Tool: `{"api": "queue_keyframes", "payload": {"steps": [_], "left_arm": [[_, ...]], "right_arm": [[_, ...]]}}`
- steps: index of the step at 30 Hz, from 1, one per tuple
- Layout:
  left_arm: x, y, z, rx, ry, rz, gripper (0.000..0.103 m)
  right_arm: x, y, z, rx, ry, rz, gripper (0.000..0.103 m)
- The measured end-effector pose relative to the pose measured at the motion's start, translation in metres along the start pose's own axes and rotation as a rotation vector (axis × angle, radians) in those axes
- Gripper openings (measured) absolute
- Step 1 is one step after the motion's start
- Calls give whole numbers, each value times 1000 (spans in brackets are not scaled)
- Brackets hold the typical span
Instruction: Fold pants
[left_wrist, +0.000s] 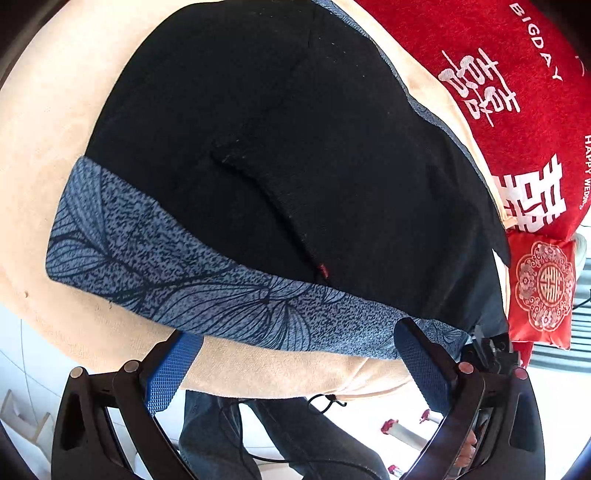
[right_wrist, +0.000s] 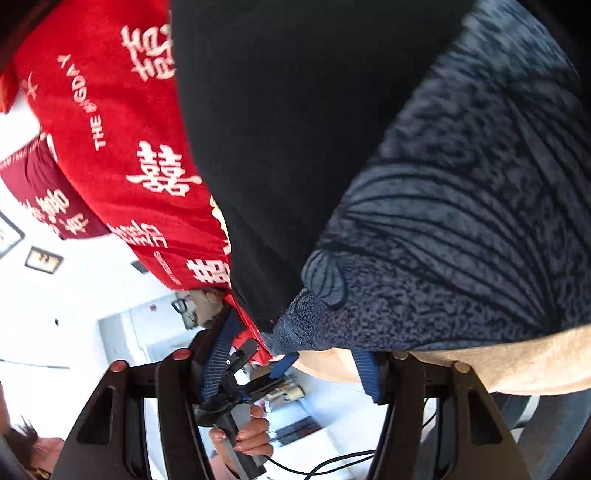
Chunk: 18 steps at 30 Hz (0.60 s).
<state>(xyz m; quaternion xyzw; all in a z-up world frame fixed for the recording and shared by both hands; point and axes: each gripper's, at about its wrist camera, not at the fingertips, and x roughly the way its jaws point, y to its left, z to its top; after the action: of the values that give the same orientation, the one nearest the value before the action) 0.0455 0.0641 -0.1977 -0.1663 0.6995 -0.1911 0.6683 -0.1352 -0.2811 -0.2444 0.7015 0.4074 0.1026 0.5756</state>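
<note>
A: Blue-padded fingers (left_wrist: 171, 369) of the left gripper (left_wrist: 295, 365) stand wide apart at the near edge of the pants (left_wrist: 295, 147), holding nothing. The right gripper (right_wrist: 291, 365) is spread as well, with a corner of the patterned band (right_wrist: 461, 221) reaching down between its pads; they have not closed on it.

B: And the pants?

A: Black, laid flat on a tan pad (left_wrist: 277, 369), the blue-grey leaf-print band (left_wrist: 184, 273) along the near edge, a red cloth (left_wrist: 517, 92) just beyond.

B: Risks?

A: Likely three. The right fingers could pinch the red cloth (right_wrist: 110, 147) with the band, since the two meet there. Either gripper could snag the pad and lift it too. Grips taken unevenly would skew the fold.

B: Any writing?

A: On the red cloth, white "THE BIGDAY", "HAPPY WEDD…" cut off, and double-happiness characters. A red packet (left_wrist: 541, 291) bears a floral medallion. A tiny red tab (left_wrist: 324, 268) on the pants is unreadable.
</note>
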Motion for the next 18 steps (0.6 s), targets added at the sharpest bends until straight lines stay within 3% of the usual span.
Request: {"api": "queue_keyframes", "payload": {"steps": [1,3,4,8,12,13,18], "left_arm": [[-1,0,0,-4,-2,-4,103],[-3,-2,0,-19,-2,-22,103],[-4,-2,-1,-23,-2,-32,103],[-7,-5,3,-47,-23,-78,102],[-1,0,10,-98,-13,-158,66],[1,1,12,-104,-14,-140,63],[-2,8,17,-122,-19,-90,20]], "right_arm": [[0,2,-1,16,3,-10,50],[-5,6,-4,50,-7,38,14],[-9,12,-6,56,-20,83,9],[-19,45,-11,17,-24,156,9],[-18,60,-9,-6,1,92,11],[-16,62,-8,-2,6,77,13],[-17,43,3,61,-7,-33,9]]}}
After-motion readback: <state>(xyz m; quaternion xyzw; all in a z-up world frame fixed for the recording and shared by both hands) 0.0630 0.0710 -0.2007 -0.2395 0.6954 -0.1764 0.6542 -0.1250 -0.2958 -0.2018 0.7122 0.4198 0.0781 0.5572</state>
